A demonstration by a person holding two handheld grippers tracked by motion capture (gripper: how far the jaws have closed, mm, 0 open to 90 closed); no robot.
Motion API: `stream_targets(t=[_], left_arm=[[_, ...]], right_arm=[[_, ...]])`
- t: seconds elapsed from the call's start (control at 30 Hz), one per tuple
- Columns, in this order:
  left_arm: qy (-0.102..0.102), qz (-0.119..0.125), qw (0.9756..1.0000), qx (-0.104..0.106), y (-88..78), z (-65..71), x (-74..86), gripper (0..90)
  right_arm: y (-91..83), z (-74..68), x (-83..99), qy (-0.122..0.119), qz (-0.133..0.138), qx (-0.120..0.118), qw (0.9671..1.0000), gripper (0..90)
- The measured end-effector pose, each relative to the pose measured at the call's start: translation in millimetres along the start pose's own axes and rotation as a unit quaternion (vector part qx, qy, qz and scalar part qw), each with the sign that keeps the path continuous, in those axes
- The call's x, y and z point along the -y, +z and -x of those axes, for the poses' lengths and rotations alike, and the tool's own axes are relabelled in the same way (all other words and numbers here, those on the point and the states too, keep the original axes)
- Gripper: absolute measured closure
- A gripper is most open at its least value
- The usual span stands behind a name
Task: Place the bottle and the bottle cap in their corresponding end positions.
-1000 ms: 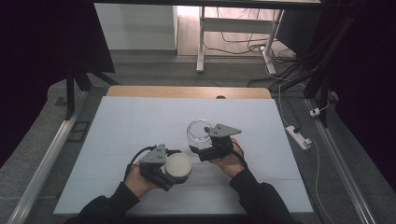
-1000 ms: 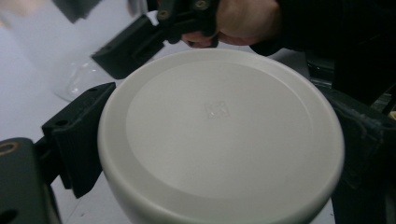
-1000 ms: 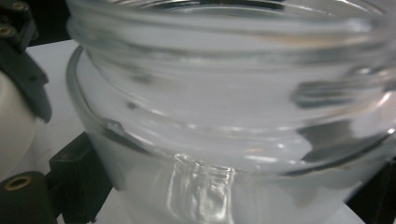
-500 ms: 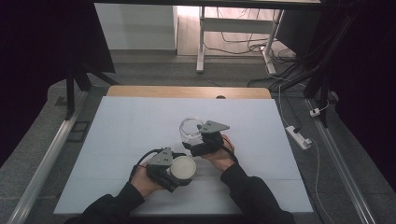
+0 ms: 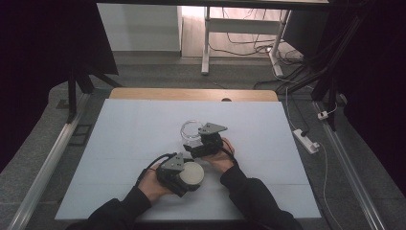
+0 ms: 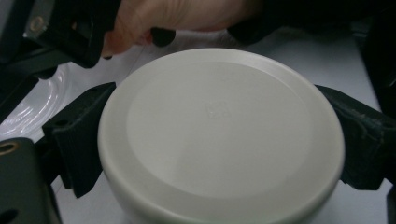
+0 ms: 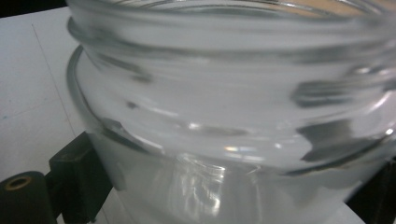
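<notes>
Left gripper (image 5: pixel 190 175) clamped; right gripper (image 5: pixel 197 143) clamped (forearms converging).

A: Where is there room to pass?

B: The white table top (image 5: pixel 124 139) lies bare to the left, right and far side.

A: What blocks the middle?

B: The glass jar (image 5: pixel 191 132), with the right gripper (image 5: pixel 197 147) clamped on it, just beside the white lid (image 5: pixel 193 174) in the left gripper (image 5: pixel 184 178).

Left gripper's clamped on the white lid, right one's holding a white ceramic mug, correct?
Not quite. The left gripper does clamp the white lid, but the right gripper holds a clear glass jar with a threaded neck, as the right gripper view shows.
</notes>
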State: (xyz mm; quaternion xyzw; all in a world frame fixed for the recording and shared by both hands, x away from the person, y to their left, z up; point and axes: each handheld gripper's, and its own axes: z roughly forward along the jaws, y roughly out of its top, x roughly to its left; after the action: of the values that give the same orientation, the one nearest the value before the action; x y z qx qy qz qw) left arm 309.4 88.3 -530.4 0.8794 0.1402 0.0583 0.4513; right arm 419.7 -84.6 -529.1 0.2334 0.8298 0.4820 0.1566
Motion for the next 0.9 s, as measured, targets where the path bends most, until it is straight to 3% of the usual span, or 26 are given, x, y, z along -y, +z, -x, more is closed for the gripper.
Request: stream_targets(t=[0.37,0.5,0.67,0.73,0.9], left_arm=[[0.004,-0.043,0.9991,-0.005,10.7,-4.6,4.8,7.4],[-0.006,-0.059,0.9982,-0.009,12.3,-6.3,4.5,7.3],[-0.002,-0.081,0.9967,-0.004,13.7,-5.6,4.2,6.8],[-0.006,-0.073,0.9973,0.006,12.3,-5.6,4.8,2.4],[-0.026,-0.052,0.9982,0.017,8.1,-9.2,5.4,0.0]], right_arm=[[4.2,4.1,2.2,0.008,-0.003,0.001,1.0000,6.9],[3.5,3.4,2.7,0.011,-0.006,0.002,0.9999,6.7],[2.1,1.7,2.1,0.016,-0.006,0.006,0.9998,4.5],[0.8,-0.3,-0.3,0.016,0.000,0.013,0.9998,3.6],[-5.3,2.7,-4.3,0.032,0.013,0.004,0.9994,1.4]])
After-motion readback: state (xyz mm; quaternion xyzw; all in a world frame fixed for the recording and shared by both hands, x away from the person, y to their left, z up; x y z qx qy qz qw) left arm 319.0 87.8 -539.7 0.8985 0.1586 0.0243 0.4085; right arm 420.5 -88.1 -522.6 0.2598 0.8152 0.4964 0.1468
